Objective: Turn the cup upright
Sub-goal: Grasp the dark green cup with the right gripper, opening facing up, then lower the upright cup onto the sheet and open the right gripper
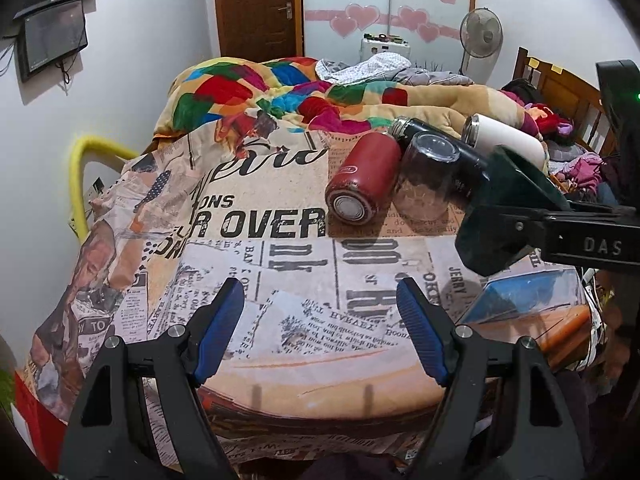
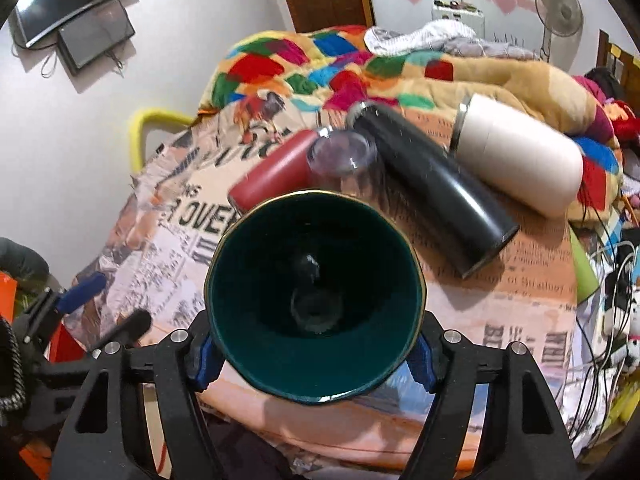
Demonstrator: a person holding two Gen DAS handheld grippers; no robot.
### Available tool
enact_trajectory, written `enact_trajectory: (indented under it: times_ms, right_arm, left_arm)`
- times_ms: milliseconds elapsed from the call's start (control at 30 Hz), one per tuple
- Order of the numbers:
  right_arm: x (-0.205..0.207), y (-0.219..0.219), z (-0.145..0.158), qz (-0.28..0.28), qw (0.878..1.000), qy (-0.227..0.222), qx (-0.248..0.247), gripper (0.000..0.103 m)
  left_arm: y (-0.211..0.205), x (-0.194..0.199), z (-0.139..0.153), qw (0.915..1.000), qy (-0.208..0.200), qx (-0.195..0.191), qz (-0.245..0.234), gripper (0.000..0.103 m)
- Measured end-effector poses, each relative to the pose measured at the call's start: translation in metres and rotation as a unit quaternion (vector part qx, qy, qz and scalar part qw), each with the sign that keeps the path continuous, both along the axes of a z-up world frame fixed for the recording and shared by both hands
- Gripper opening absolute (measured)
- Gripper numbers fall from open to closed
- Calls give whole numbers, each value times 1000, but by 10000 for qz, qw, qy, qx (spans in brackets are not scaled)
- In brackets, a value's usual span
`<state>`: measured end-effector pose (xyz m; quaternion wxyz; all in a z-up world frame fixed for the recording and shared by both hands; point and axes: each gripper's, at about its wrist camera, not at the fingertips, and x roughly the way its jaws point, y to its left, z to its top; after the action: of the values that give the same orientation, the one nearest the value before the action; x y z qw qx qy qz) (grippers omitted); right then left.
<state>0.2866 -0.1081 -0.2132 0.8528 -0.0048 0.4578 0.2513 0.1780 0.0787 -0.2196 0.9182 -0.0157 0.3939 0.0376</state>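
Observation:
A dark green cup [image 2: 316, 296] with a gold rim is clamped in my right gripper [image 2: 316, 354], its mouth toward the camera, held above the newspaper-print table cover [image 2: 532, 280]. In the left wrist view the same cup [image 1: 508, 212] hangs at the right, held by the right gripper [image 1: 520, 226] above the cover [image 1: 280, 280]. My left gripper [image 1: 320, 330] is open and empty over the table's near edge, well left of the cup.
A red flask [image 1: 362, 178], a clear glass [image 1: 428, 176], a black flask [image 2: 432, 192] and a white flask [image 2: 516, 156] lie on the table behind the cup. A colourful quilt [image 1: 288, 92] is heaped beyond. Cables and clutter [image 2: 612, 300] sit at the right.

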Motion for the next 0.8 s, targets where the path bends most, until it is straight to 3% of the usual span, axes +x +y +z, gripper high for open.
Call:
enact_trajectory:
  times_ms: [433, 800]
  right_arm:
    - [2, 15, -36, 110, 9986, 140, -490, 70]
    - [-12, 27, -40, 252, 9951, -155, -947, 70]
  left_arm:
    - [3, 6, -7, 9999, 97, -18, -29, 78]
    - [11, 3, -8, 9998, 130, -124, 100, 78]
